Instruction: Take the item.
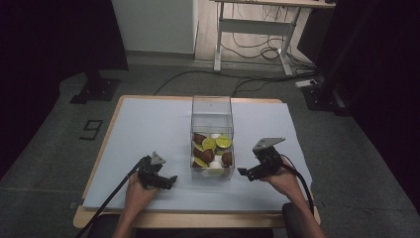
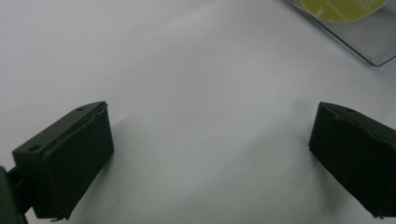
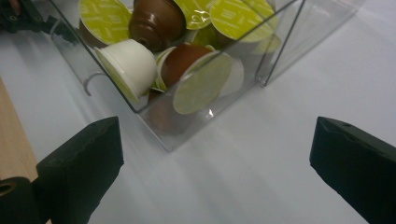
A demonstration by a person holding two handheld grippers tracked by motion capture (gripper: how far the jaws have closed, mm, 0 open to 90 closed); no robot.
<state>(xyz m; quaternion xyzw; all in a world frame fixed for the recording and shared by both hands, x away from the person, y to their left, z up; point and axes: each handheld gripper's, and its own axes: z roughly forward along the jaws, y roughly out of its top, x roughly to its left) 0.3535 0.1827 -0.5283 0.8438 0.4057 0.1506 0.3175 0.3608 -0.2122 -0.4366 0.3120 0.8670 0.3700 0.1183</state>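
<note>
Standing on the bench (image 1: 148, 124) between the two, the clear box (image 1: 212, 111) of coffee capsules (image 1: 213, 148) sits just right of the left hand-held gripper (image 1: 171, 181) and just left of the right hand-held gripper (image 1: 242, 172), both with jaws spread wide and empty.

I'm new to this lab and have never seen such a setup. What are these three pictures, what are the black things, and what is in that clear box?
A person sits at a table and holds a hand-worked grasping tool in each hand. The high view looks down from above: the left tool and the right tool rest on the white table cover, either side of a clear plastic box. The other two pictures come from cameras that ride on the tools; the black blocks at the bottom are each tool's own jaws. Both stand wide open and hold nothing. The box holds coffee capsules, brown or white with green foil lids.
</note>
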